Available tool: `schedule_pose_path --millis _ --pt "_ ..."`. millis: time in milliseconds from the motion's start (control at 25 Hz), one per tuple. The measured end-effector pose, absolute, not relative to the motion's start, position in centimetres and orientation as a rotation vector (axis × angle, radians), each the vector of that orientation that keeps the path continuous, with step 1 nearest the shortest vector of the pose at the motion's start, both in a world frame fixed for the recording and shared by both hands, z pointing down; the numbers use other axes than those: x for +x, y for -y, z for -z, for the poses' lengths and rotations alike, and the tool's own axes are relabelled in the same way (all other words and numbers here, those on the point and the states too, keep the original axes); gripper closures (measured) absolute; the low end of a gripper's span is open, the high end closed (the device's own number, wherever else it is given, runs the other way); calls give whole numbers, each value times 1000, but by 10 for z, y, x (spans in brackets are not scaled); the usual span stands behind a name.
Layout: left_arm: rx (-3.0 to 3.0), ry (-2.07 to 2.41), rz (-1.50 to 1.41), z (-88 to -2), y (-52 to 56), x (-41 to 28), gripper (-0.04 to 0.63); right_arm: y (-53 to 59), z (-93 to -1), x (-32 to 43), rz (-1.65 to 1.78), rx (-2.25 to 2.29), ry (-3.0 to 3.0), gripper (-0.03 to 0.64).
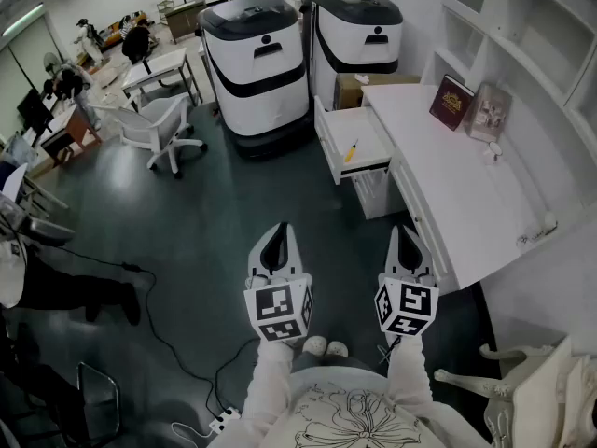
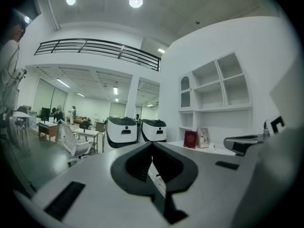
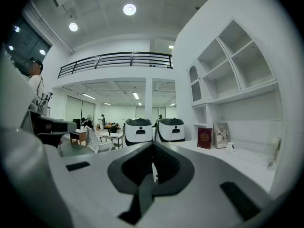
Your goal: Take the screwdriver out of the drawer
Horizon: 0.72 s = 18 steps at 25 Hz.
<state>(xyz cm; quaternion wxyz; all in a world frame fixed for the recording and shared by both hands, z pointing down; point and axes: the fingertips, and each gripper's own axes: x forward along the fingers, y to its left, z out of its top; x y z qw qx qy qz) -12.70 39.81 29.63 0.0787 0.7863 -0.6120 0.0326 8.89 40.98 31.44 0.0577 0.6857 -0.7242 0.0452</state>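
Observation:
The white drawer (image 1: pixel 328 147) stands pulled out from the left end of the white desk (image 1: pixel 466 203), up and right of centre in the head view. A small yellow-handled screwdriver (image 1: pixel 351 150) lies inside it. Both grippers hover low over the dark floor, well short of the drawer, and point roughly level toward it. My left gripper (image 1: pixel 281 227) (image 2: pixel 152 145) has its jaws together with nothing between them. Beside the desk's front corner, my right gripper (image 1: pixel 403 230) (image 3: pixel 153 144) is also shut and empty.
Two large white-and-black machines (image 1: pixel 256 63) (image 1: pixel 359 35) stand behind the drawer. A white office chair (image 1: pixel 163 129) is at left, with a cable (image 1: pixel 177 343) across the floor. Two books (image 1: pixel 452 101) lean on the desk. A white chair (image 1: pixel 522 390) sits at bottom right.

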Motion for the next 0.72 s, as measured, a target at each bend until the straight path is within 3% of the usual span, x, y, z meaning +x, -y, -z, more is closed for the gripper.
schedule_pose_path --millis 720 --pt "2348 1821 -100 -304 -377 -133 589 -391 -318 85 -149 2104 2192 619"
